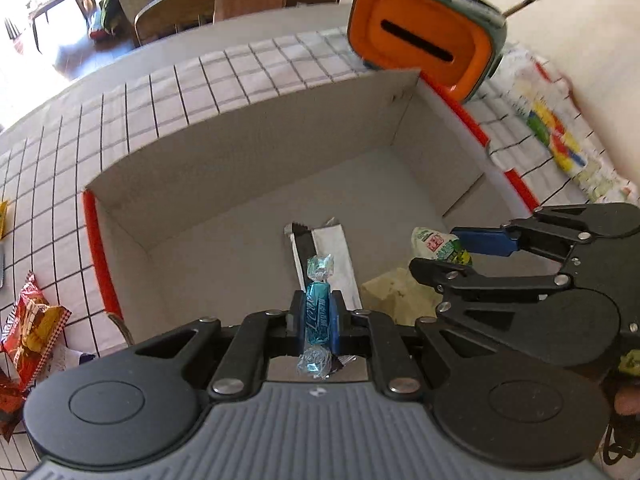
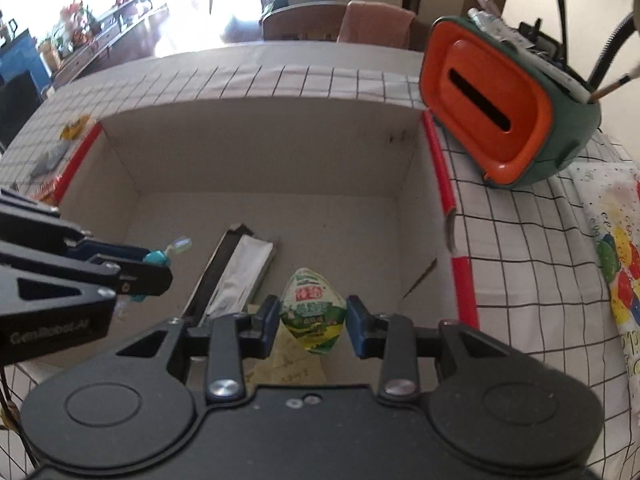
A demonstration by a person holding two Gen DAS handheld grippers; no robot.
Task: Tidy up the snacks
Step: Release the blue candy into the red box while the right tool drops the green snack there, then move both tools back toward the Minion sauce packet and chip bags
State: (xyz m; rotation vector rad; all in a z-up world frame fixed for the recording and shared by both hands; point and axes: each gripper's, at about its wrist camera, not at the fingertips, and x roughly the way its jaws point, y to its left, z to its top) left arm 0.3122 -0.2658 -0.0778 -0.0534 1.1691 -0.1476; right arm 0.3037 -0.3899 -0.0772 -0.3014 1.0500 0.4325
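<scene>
My left gripper (image 1: 316,316) is shut on a blue wrapped candy (image 1: 317,314) and holds it over the near part of the cardboard box (image 1: 256,148). It also shows in the right wrist view (image 2: 154,268). My right gripper (image 2: 313,322) is open, its jaws on either side of a green-and-white snack packet (image 2: 313,312) without touching it. It hangs over the box's near right part. The packet also shows in the left wrist view (image 1: 438,244). A silver-and-black wrapped bar (image 1: 324,256) and a pale yellow packet (image 1: 396,292) lie on the box floor.
The box stands on a checked tablecloth (image 1: 120,120). An orange-and-green tissue holder (image 2: 496,104) stands at the box's far right corner. Red snack packets (image 1: 32,336) lie left of the box. A colourful printed cloth (image 2: 616,264) lies to the right. Chairs (image 1: 216,4) stand behind the table.
</scene>
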